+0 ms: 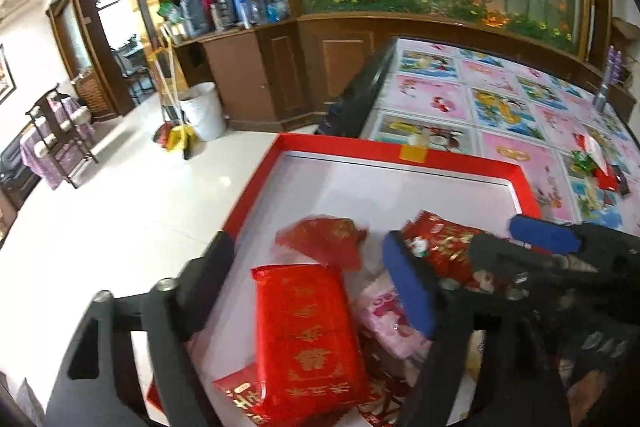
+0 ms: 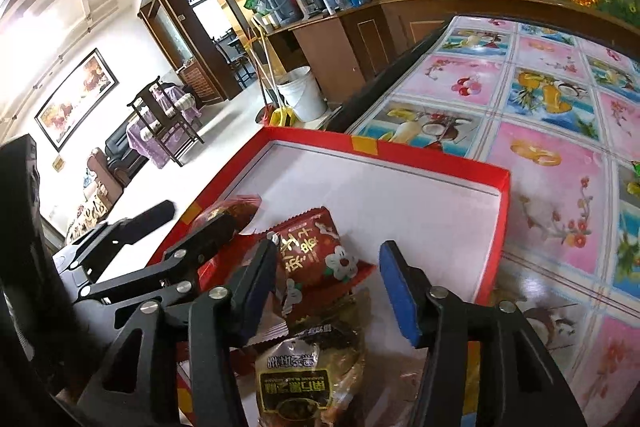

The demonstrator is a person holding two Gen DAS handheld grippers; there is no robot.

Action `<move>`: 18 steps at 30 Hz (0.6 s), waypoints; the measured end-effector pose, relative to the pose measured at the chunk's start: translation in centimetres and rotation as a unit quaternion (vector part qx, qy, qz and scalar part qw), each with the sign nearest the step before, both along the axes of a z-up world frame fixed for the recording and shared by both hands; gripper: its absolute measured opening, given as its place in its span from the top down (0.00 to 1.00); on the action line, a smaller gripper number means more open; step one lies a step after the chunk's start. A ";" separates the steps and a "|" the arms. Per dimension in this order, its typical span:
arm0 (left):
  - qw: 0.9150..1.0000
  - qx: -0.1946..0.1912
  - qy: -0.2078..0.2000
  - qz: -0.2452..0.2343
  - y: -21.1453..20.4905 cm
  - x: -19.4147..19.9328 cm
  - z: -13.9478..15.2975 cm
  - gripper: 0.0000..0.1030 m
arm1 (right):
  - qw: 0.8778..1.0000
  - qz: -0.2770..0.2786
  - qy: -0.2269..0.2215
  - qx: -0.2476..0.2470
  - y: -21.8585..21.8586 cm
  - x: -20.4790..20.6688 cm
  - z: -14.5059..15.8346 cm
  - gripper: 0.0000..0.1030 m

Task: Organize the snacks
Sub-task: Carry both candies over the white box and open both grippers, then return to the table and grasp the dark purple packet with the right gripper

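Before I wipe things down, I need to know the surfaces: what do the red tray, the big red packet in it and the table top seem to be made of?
Red tray: looks like cardboard, with thin folded walls, a taped rim and a matte white floor.
Big red packet: glossy foil or plastic film, with sheen, creases and gold print.
Table top: printed pictures under a shiny layer, probably glass or vinyl; the reflections don't settle which.

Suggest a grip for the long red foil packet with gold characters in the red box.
Probably from above, straddling the narrow width of the long red foil packet with gold characters near its middle. It lies flat on top of the other snacks in the red cardboard box, long sides exposed. The left hand-held gripper, open, already hangs over it.
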State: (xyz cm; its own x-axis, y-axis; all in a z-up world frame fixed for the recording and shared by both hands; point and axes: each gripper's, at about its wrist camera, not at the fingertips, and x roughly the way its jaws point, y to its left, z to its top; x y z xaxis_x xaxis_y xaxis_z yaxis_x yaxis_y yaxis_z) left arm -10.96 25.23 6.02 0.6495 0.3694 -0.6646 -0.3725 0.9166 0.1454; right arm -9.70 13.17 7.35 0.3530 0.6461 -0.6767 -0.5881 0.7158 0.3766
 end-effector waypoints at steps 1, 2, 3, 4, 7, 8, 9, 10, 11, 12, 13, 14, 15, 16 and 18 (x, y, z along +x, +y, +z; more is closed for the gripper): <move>1.000 0.004 0.000 0.001 -0.1 -0.1 0.1 0.24 | 1.000 -0.003 -0.001 0.006 -0.5 0.1 0.2 0.43; 1.000 0.009 0.002 0.002 -0.3 -0.2 0.1 0.24 | 1.000 -0.006 -0.002 0.010 -0.9 0.1 0.3 0.43; 1.000 0.013 0.004 0.002 -0.4 -0.2 0.1 0.24 | 1.000 -0.011 -0.004 0.016 -1.6 0.3 0.5 0.43; 1.000 0.015 0.005 0.001 -0.6 -0.2 0.2 0.24 | 1.000 -0.015 -0.004 0.021 -2.1 0.4 0.7 0.42; 1.000 0.021 0.007 0.001 -1.3 -0.2 0.5 0.24 | 0.999 -0.031 -0.011 0.025 -4.1 0.8 1.1 0.41; 1.000 0.022 0.008 0.001 -1.5 -0.2 0.6 0.24 | 0.999 -0.037 -0.013 0.027 -4.9 0.9 1.3 0.41; 1.000 0.025 0.008 -0.001 -1.9 -0.2 0.8 0.24 | 0.998 -0.045 -0.014 0.030 -6.0 1.2 1.4 0.41; 1.000 0.028 0.007 -0.002 -2.3 -0.2 1.0 0.24 | 0.998 -0.053 -0.015 0.033 -7.0 1.4 1.5 0.41; 1.000 0.031 0.007 -0.002 -2.7 -0.2 1.2 0.24 | 0.997 -0.062 -0.017 0.036 -8.0 1.7 1.6 0.40; 0.999 0.034 0.008 -0.004 -3.1 -0.2 1.4 0.24 | 0.997 -0.071 -0.019 0.038 -9.2 2.0 1.7 0.40; 0.999 0.036 0.008 -0.007 -3.6 -0.1 1.6 0.24 | 0.996 -0.079 -0.021 0.040 -10.1 2.1 1.9 0.39; 0.999 0.039 0.008 -0.011 -4.2 0.1 1.8 0.23 | 0.995 -0.089 -0.022 0.043 -11.3 2.5 2.0 0.39; 0.999 0.042 0.009 -0.015 -4.8 0.2 2.0 0.23 | 0.993 -0.103 -0.022 0.046 -13.1 3.0 2.1 0.39; 0.999 0.045 0.010 -0.019 -5.3 0.4 2.1 0.23 | 0.992 -0.112 -0.022 0.049 -14.1 3.3 2.2 0.39; 0.998 0.051 0.010 -0.028 -6.7 0.9 2.5 0.22 | 0.988 -0.140 -0.026 0.055 -17.5 4.2 2.4 0.38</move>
State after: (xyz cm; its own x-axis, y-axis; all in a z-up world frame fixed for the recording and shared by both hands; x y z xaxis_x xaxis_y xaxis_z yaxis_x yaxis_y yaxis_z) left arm -10.08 18.53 8.55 0.6586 0.3985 -0.6383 -0.3164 0.9163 0.2456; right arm -5.55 -4.32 9.70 0.5612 0.5864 -0.5840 -0.3938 0.8099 0.4348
